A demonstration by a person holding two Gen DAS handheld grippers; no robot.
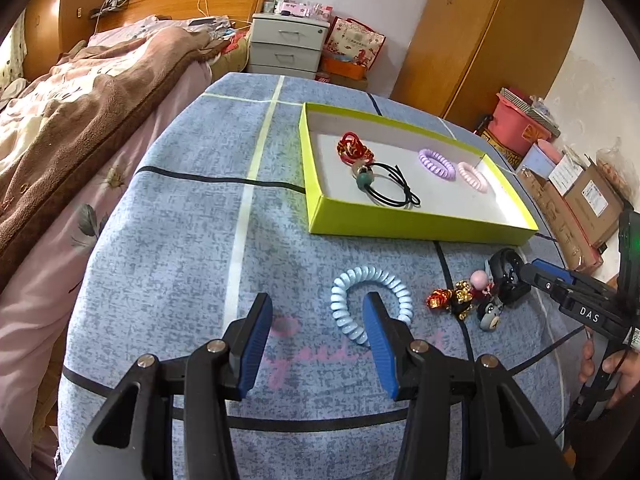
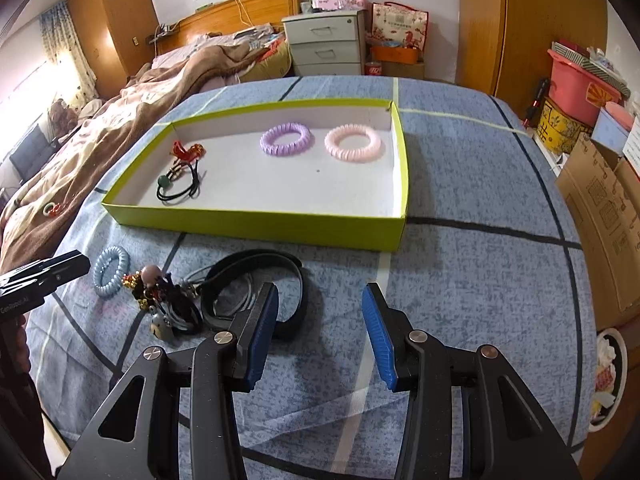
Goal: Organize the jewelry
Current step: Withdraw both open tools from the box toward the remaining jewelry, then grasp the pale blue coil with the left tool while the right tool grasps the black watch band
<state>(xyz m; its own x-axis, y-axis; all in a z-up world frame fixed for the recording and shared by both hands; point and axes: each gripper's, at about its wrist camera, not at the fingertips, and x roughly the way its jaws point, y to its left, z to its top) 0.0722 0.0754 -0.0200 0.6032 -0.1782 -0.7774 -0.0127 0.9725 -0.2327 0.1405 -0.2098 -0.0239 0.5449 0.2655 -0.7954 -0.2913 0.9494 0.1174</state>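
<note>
Light blue spiral hair tie [image 1: 370, 300] lies flat on the blue-grey patterned cloth [image 1: 180, 240], outside the tray, coil loop intact, glossy plastic. Left gripper [image 1: 318, 336] spread wide, nothing between the pads; its right-side finger [image 1: 376, 328] sits over the near part of the coil loop, so that stretch of the ring is covered. Cannot tell if the finger touches it.

Just right of the blue tie: a cluster of charms [image 1: 466, 298], red and gold foil bits, a pink ball, a small grey figure with a dark face. Individual pieces tangled, hard to separate. A black strap [image 2: 256, 284] loops beside them, with thin grey cords bunched under it; in the right wrist view its near part is hidden behind the left-side pad.

Right gripper [image 2: 320, 332] also spread, holding nothing, above bare cloth just right of the strap.

Yellow-green shallow tray [image 2: 256, 224] further back, white floor. Inside: purple spiral hair tie [image 2: 285, 138] and pink spiral hair tie [image 2: 352, 143] side by side, apart; at the other end a red knotted cord ornament [image 1: 354, 148] touching a black elastic with a green bead [image 1: 390, 188]. Knot detail too small to read.

Bed with brown blanket [image 1: 80, 92] left of the cloth.
</note>
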